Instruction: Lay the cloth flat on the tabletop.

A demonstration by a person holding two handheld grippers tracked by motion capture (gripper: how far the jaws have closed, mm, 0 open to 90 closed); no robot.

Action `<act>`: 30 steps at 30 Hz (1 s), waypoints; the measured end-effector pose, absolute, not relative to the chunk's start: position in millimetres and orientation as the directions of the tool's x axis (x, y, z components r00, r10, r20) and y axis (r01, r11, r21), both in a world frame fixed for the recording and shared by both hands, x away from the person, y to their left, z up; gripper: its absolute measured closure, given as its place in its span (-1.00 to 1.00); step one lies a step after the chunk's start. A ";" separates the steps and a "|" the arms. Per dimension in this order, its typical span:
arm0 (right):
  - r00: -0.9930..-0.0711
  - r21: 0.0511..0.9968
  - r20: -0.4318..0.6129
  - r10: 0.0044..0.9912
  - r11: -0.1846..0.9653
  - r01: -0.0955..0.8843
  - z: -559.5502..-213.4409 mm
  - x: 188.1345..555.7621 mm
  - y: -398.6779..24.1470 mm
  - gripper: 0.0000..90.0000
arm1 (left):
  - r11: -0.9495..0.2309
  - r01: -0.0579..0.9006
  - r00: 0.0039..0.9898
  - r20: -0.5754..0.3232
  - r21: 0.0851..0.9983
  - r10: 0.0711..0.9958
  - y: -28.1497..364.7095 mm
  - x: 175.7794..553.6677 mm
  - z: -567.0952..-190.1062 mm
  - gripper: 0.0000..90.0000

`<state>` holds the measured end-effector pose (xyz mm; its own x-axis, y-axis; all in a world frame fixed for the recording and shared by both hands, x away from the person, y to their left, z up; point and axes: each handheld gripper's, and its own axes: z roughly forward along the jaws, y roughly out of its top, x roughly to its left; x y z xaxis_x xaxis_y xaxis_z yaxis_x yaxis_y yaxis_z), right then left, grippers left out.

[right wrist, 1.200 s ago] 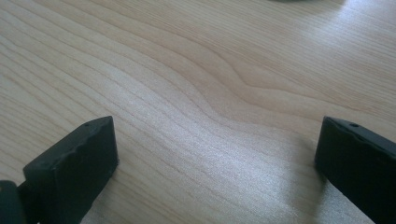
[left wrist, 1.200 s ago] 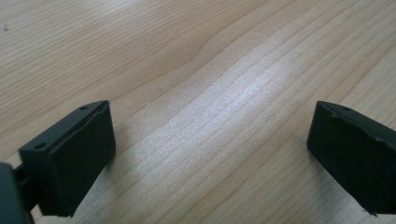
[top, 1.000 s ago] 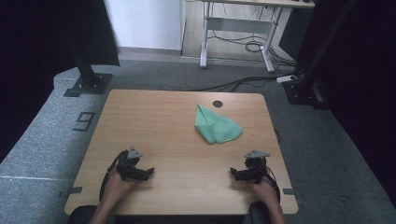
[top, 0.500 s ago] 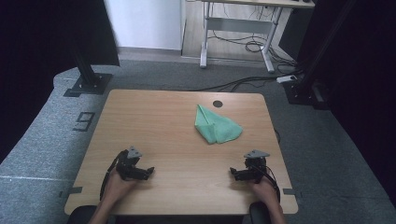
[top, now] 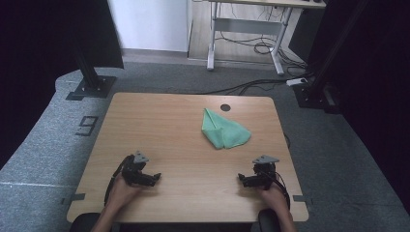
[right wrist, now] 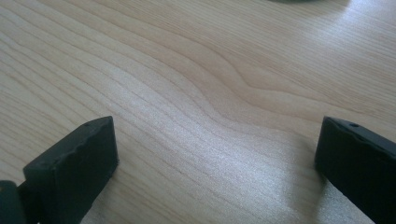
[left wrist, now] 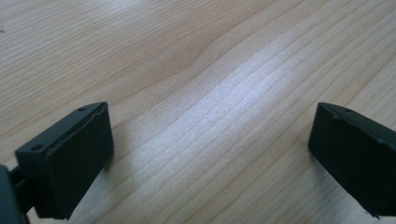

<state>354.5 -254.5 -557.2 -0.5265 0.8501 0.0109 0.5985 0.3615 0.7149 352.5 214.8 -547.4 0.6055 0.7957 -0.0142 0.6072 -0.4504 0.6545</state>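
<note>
Currently both grippers rest low at the near edge of the wooden surface, well apart from each other. Left gripper sits near-left, fingers spread wide, bare wood between them. Right gripper sits near-right, fingers likewise spread, gripping nothing. Green cloth lies folded, far of centre toward the right, just below a dark round hole; well beyond both grippers, nearer the right one, touched by neither.

I count one green cloth on the desk. I hold two hand-held grippers, one left hand-held gripper and one right hand-held gripper.
</note>
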 end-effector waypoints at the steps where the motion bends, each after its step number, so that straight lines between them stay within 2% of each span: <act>1: -0.527 0.715 0.011 0.850 0.362 0.598 -557.2 354.5 -254.5 -1.00 | -0.448 0.609 0.607 -0.020 0.654 0.794 214.2 353.4 -546.8 -0.98; 17: -0.527 0.715 0.011 0.850 0.362 0.598 -557.2 354.5 -254.5 -1.00 | -0.446 0.569 0.651 -0.046 0.691 0.758 189.1 370.2 -534.8 -0.69; 30: -0.527 0.715 0.010 0.850 0.362 0.598 -557.2 354.5 -254.6 -1.00 | -0.478 0.520 0.700 -0.032 0.708 0.714 148.6 389.5 -519.5 -0.66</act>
